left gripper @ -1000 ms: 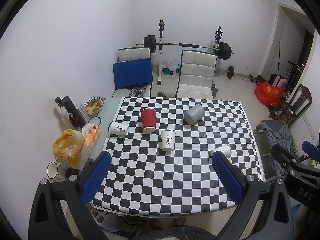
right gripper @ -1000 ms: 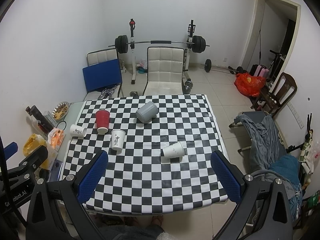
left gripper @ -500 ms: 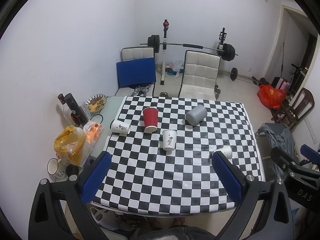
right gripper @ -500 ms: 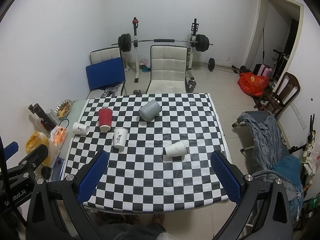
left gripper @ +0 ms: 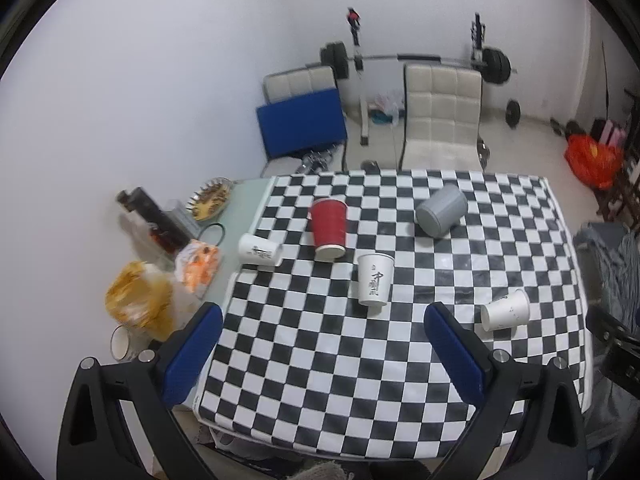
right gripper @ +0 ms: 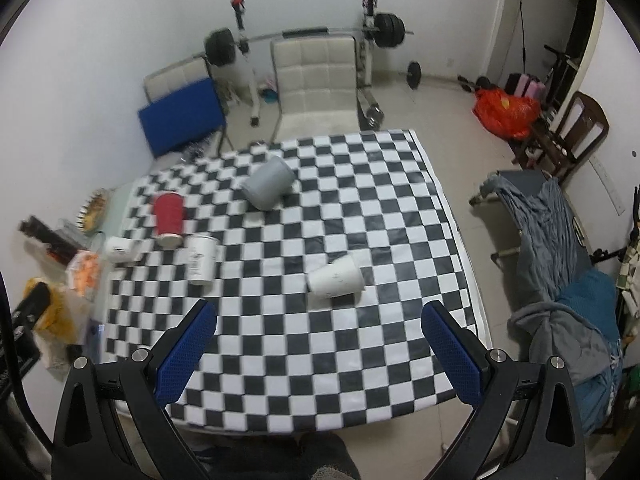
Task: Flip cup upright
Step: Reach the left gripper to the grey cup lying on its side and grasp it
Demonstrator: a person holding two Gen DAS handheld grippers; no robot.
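Note:
A checkered table [left gripper: 320, 380] [right gripper: 320, 360] holds several cups. A red cup [left gripper: 329, 223] [right gripper: 169, 219] and a printed white cup [left gripper: 374, 284] [right gripper: 201, 258] stand upright. A grey cup [left gripper: 441, 215] [right gripper: 267, 183] lies on its side at the far side. A white cup [left gripper: 505, 310] [right gripper: 335, 277] lies on its side near the right. Another white cup [left gripper: 259, 249] [right gripper: 120, 249] lies at the left edge. My left gripper [left gripper: 324, 344] and right gripper [right gripper: 320, 344] are both open and empty, high above the table's near edge.
Bags, a bottle, a mug and a dish [left gripper: 210, 204] crowd the glass strip left of the cloth. White chairs [left gripper: 440, 120], a blue pad and a barbell rack stand behind the table. A clothes-draped cot [right gripper: 560, 240] is to the right.
Both grippers have moved forward and lower toward the table, so the cups look larger. The right view has swung left. No cup has moved.

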